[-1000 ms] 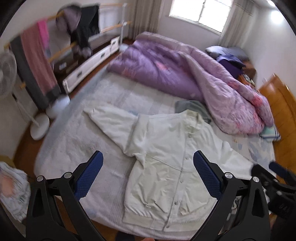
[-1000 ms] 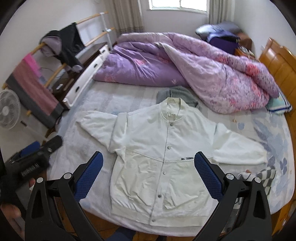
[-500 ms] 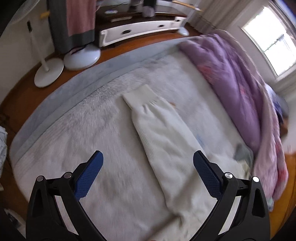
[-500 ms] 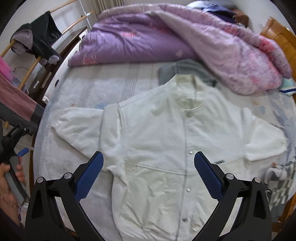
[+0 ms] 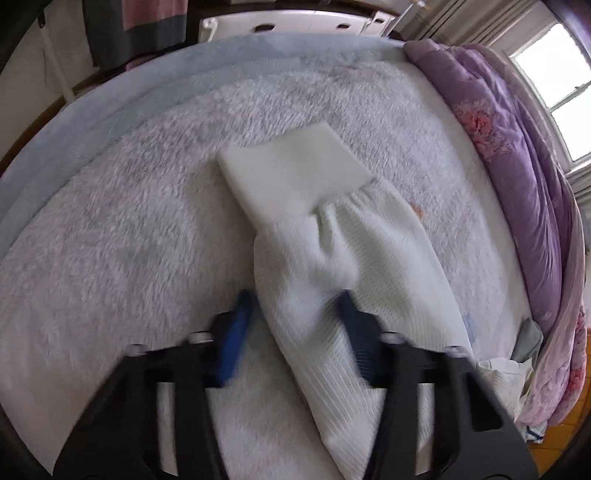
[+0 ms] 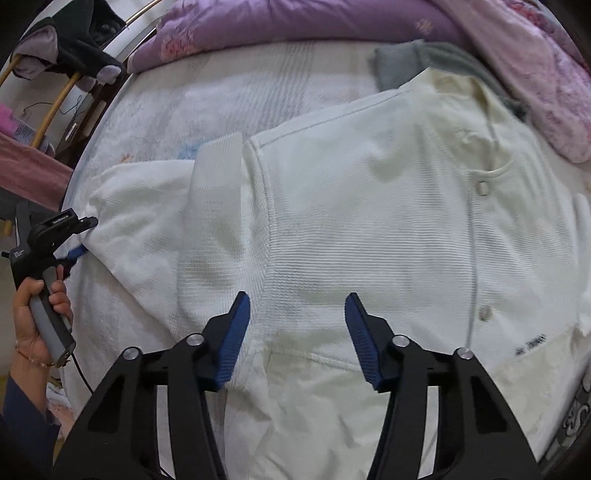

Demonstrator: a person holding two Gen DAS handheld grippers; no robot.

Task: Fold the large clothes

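The white ribbed-knit button-front jacket (image 6: pixel 388 229) lay spread face up on the pale fleecy bed (image 5: pixel 122 236), its collar toward the crumpled purple floral quilt (image 6: pixel 295 26) at the top of the right wrist frame. What mattered was its left sleeve (image 5: pixel 332 266): in the left wrist frame it ran as a long band from the lower right up to the smooth white cuff (image 5: pixel 291 177) near the centre, so its long axis lay almost straight ahead of the left gripper (image 5: pixel 295 317). That gripper's jaws stood apart astride the sleeve, just behind the cuff, not yet clamped on it as far as the blur allowed me to judge. The right gripper (image 6: pixel 297 325), jaws also apart and empty, hovered over the jacket's chest at lower centre, well away from the sleeve, so the left seemed nearer for folding it inward.
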